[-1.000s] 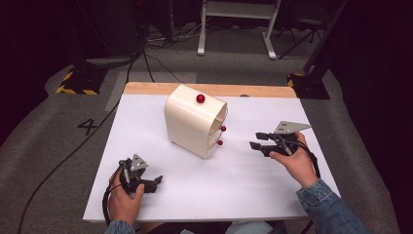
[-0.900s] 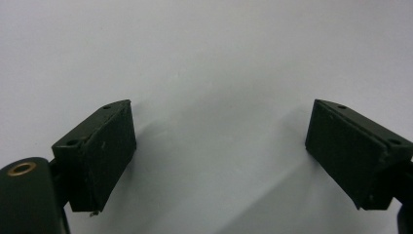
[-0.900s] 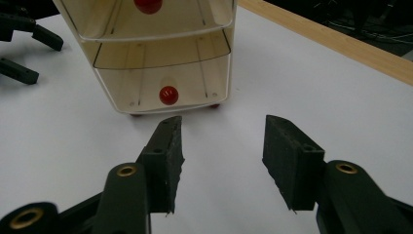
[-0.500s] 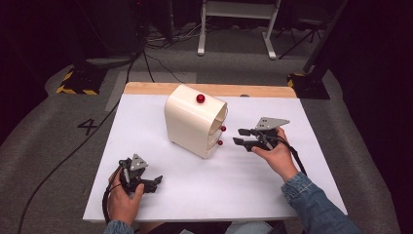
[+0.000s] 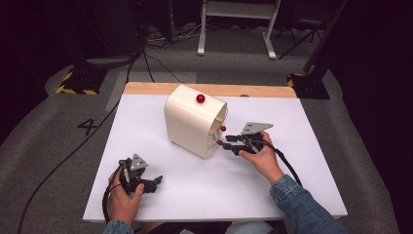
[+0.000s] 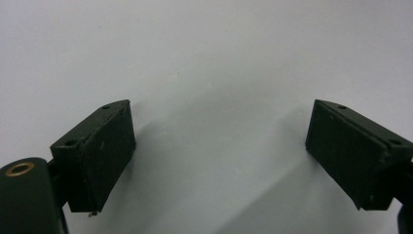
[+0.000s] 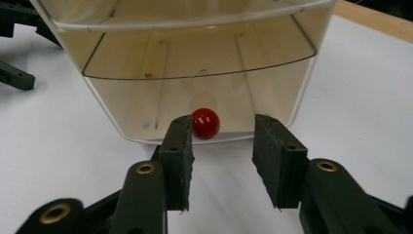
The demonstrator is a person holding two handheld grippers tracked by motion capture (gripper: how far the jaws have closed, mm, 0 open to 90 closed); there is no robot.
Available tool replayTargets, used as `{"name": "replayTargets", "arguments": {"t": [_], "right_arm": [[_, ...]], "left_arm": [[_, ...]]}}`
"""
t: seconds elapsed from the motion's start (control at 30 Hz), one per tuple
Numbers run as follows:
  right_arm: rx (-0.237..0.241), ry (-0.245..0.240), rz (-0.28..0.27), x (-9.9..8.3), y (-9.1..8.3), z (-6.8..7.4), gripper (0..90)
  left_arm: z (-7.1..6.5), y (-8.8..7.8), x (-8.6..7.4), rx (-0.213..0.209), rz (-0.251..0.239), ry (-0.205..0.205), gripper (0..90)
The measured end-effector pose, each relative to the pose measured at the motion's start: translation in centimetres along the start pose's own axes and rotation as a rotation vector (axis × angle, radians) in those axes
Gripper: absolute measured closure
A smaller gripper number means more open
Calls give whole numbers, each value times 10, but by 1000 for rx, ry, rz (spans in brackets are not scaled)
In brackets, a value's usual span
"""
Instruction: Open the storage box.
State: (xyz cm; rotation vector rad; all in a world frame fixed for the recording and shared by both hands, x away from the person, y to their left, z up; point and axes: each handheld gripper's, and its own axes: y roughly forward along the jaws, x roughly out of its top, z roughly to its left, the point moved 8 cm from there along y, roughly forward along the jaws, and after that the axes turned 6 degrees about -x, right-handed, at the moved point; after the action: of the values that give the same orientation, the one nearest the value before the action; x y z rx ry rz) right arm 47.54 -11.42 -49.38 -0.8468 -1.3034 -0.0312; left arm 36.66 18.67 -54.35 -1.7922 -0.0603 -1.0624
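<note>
A cream drawer cabinet stands mid-table with a red knob on top and two red knobs on its front face. My right gripper is level at the lower front knob. In the right gripper view that knob sits on a translucent drawer front, just past the tip of the left finger. The right gripper is open; its jaws have just been closing, and the pads do not touch the knob. My left gripper rests open on the white table with nothing between its fingers.
The white tabletop has a wooden strip along its far edge. Cables and stand legs lie on the grey floor beyond the table. Black and yellow striped feet sit at the far left.
My right gripper has moved left and down to the cabinet's lower front knob, and its jaws have narrowed. The left gripper has stayed put.
</note>
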Motion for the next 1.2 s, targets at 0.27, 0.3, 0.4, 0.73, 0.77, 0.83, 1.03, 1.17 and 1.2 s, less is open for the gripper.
{"name": "replayTargets", "arguments": {"t": [0.27, 0.3, 0.4, 0.73, 0.77, 0.83, 1.03, 1.17, 1.2], "right_arm": [[44, 10, -8, -3, 10, 5, 697], [48, 10, -8, -3, 11, 6, 717], [48, 10, 3, -3, 11, 7, 737], [33, -3, -1, -4, 9, 8, 743], [29, -4, 0, -5, 7, 8, 743], [3, -25, 3, -8, 0, 9, 743], [-6, -23, 6, -15, -15, 8, 743], [-17, -32, 5, -20, -30, 7, 743], [-24, -36, 6, -22, -36, 7, 743]], "left_arm": [[0, 0, 0, -1, 2, -1, 108], [0, 0, 0, -1, 2, -1, 108], [0, 0, 0, -1, 2, -1, 107], [0, 0, 0, -3, 2, 0, 107], [0, 0, 0, -3, 2, 0, 106], [0, 0, 0, -1, 3, 2, 107], [0, 0, 0, 1, 2, 2, 106], [0, 0, 0, 1, 2, 1, 106], [0, 0, 0, 0, 0, 1, 106]]}}
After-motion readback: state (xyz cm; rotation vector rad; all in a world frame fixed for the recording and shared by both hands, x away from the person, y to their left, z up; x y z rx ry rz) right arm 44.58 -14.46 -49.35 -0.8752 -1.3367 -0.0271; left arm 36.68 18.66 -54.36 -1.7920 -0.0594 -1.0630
